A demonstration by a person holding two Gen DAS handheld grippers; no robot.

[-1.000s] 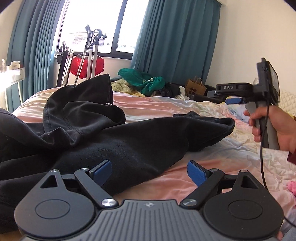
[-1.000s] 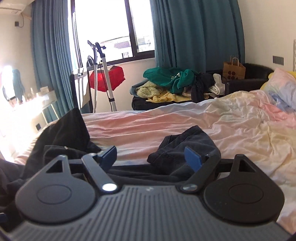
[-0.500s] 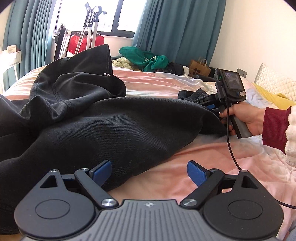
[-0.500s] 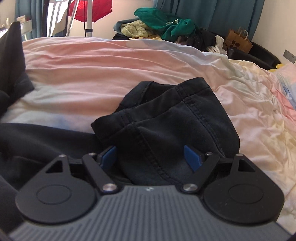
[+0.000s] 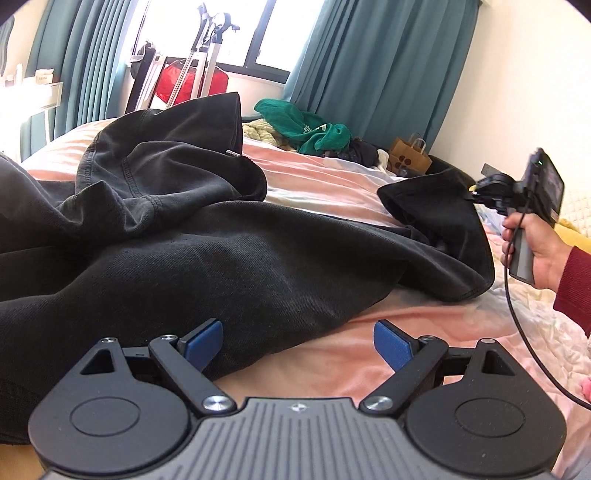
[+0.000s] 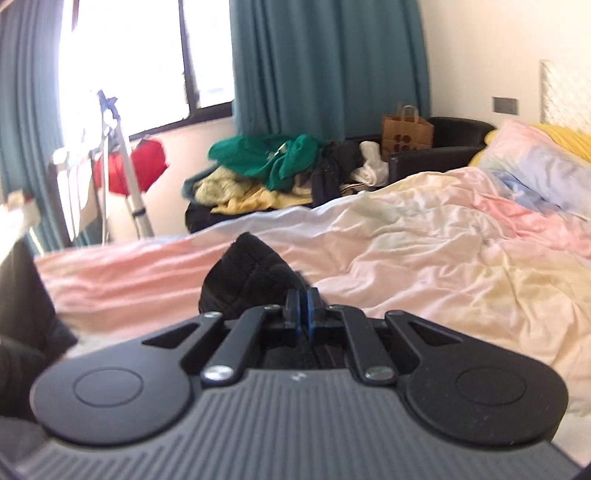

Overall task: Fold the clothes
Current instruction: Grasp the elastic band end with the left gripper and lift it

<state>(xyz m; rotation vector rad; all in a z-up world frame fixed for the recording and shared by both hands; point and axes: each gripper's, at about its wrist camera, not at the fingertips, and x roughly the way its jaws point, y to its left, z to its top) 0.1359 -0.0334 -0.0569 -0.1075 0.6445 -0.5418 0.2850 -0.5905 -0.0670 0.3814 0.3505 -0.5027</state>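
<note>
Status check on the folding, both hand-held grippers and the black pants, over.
Left hand-held gripper open, empty, over the bedsheet. Right hand-held gripper shut on the black pants leg end, lifted. Nothing in the way.

A bed with a pink and pale yellow duvet (image 6: 424, 251) fills the near ground. Beyond its far edge a heap of laundry (image 6: 273, 173), green on top, sits left of a brown paper bag (image 6: 406, 133) on a black armchair (image 6: 443, 151). Teal curtains (image 6: 325, 74) flank the bright window (image 5: 229, 33). At far left stands a red bag (image 5: 177, 83) behind metal poles (image 5: 195, 62). A pillow (image 6: 535, 173) lies at right.
</note>
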